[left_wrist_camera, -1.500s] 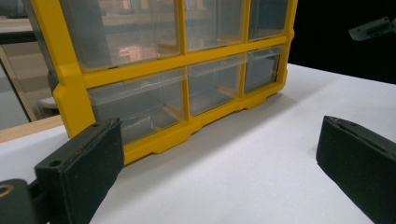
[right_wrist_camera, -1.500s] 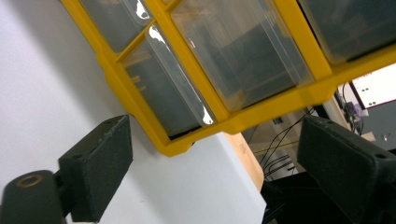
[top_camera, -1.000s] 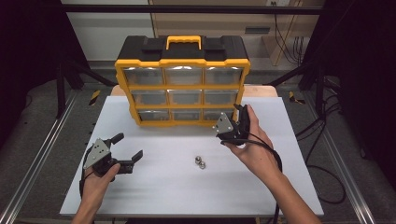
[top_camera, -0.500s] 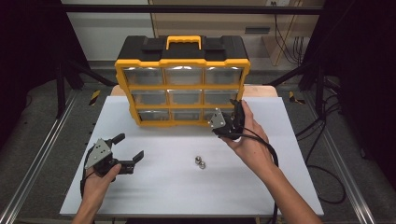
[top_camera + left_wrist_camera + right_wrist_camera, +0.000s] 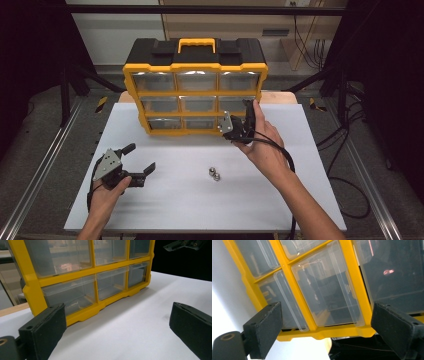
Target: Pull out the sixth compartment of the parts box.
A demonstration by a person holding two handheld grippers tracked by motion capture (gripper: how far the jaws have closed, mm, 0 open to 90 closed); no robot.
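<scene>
While both grippers gape empty, the organizer's (image 5: 195, 90) clear drawers (image 5: 322, 295) look bare.

White worktop (image 5: 310, 165) carries two small metal nuts (image 5: 214, 174), touching each other, lying just past centre toward 6 o'clock, well apart from everything else on the surface. Wooden board edge (image 5: 282, 96) shows under the sheet at 1 o'clock. Metal rail (image 5: 40, 170) runs along the floor at 9 o'clock. Black cables (image 5: 345, 150) loop on the grey floor at 3 o'clock, more hang down the back wall at 1 o'clock. Yellow-black hazard tape marks (image 5: 101, 103) on the floor at 10 and 2 o'clock.
</scene>
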